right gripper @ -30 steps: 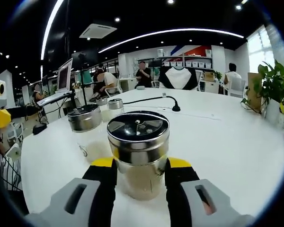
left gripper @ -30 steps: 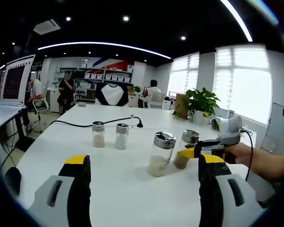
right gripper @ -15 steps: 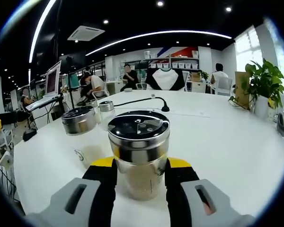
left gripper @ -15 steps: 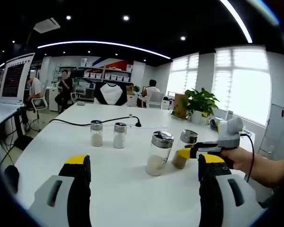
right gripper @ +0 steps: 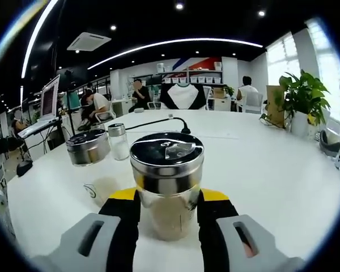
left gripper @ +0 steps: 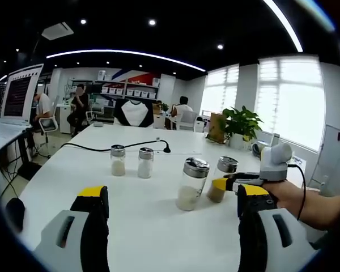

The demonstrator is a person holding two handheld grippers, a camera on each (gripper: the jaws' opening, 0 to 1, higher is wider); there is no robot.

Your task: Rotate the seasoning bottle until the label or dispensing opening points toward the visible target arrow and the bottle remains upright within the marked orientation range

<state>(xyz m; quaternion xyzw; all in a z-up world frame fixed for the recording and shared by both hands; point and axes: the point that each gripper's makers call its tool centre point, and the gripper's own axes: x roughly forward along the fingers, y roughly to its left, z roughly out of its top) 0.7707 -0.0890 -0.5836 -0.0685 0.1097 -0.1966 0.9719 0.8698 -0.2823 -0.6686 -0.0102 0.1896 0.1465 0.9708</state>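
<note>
Right gripper was clamped on the upright clear-glass seasoning bottle with steel shaker lid, standing on the white table; left gripper hung open, empty; no target arrow visible, so alignment unverified, rotation judged unfinished.

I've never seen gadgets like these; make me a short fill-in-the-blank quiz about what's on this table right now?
1. The right gripper is shut on a glass seasoning bottle with a ____ lid.
2. The left gripper has its jaws ____, holding nothing.
3. The black cable lies on the ____ table.
4. Every glass bottle on the table stands ____.

Answers: metal; open; white; upright
</note>
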